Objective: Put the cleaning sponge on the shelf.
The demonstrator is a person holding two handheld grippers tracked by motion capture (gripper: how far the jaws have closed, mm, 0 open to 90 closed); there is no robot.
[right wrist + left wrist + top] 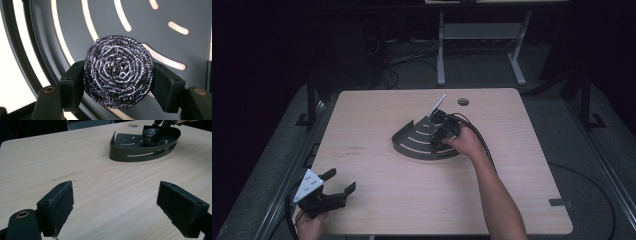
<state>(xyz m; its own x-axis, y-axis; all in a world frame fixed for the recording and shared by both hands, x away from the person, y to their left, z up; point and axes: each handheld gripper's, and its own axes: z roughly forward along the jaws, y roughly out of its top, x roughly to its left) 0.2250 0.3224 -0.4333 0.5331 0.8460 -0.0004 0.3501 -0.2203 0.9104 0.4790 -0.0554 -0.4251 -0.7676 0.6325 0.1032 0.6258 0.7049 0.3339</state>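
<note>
— Steel scourer: where does it sit?

— Between the two jaws of the right claw, which grips it on either side, over the floor of the dark slotted tray. In the left claw view it shows as a dark ball inside the tray's wall.

— Which way does it point?

— It is round, a coiled disc with no clear long axis. Its flat coiled face is turned towards the right claw's camera, and its width runs from jaw to jaw.

— And the tray?

— A quarter-round shape on the counter, a little beyond the middle, its curved wall facing the person.

— The other hand?

— The left claw is at the near left corner of the counter, jaws spread wide with nothing between them, well apart from the tray.
</note>
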